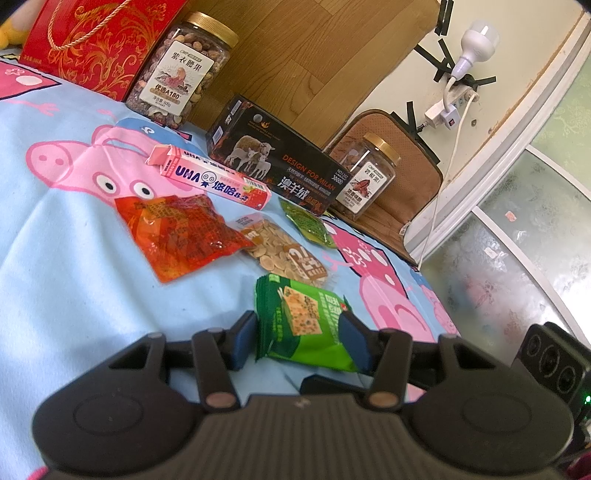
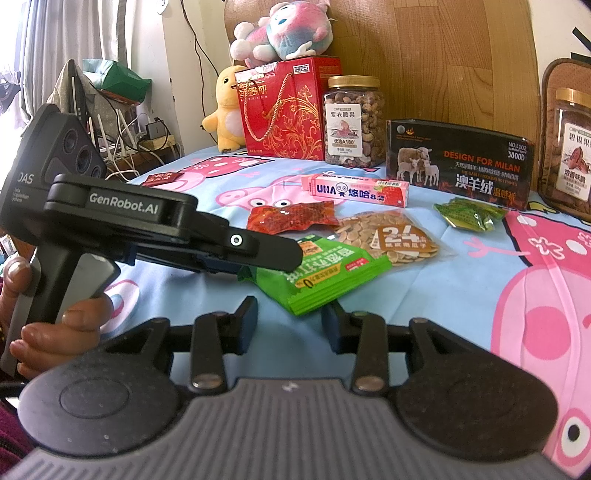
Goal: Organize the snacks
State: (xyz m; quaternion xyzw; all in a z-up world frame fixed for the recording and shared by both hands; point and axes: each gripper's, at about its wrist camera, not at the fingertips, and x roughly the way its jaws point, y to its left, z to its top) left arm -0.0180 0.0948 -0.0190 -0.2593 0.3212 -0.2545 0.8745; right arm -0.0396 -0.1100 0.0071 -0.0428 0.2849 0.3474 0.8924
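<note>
Only the left wrist view shows the wall side: a white bulb [image 1: 476, 40] plugged into a power strip [image 1: 452, 107] and a patterned glass door [image 1: 517, 240]. Only the right wrist view shows the pink plush toy [image 2: 284, 31] atop the red gift box [image 2: 284, 110], the yellow plush duck [image 2: 227, 110], and the person's hand [image 2: 55, 325] wrapped round the left gripper's [image 2: 266, 266] pistol grip.

That gripper reaches in from 9 o'clock, nearly level, tipped slightly down. In its own view the left gripper [image 1: 301, 341] has its blue-padded jaws partly closed, pressed against both sides of the green cracker packet [image 1: 306, 325], which lies between them on the pig-print sheet [image 1: 55, 277].

The right gripper [image 2: 290, 319] hovers with jaws moderately apart and holding nothing; the green cracker packet [image 2: 325, 273] sits just beyond the tips at 12 o'clock.

Past the packet lie the pumpkin seed bag [image 2: 391, 236], red snack pouch [image 2: 291, 218], pink UHA candy box [image 2: 354, 190], small green pouch [image 2: 467, 214], cashew jar [image 2: 352, 118] and black sheep-print box [image 2: 458, 162].
</note>
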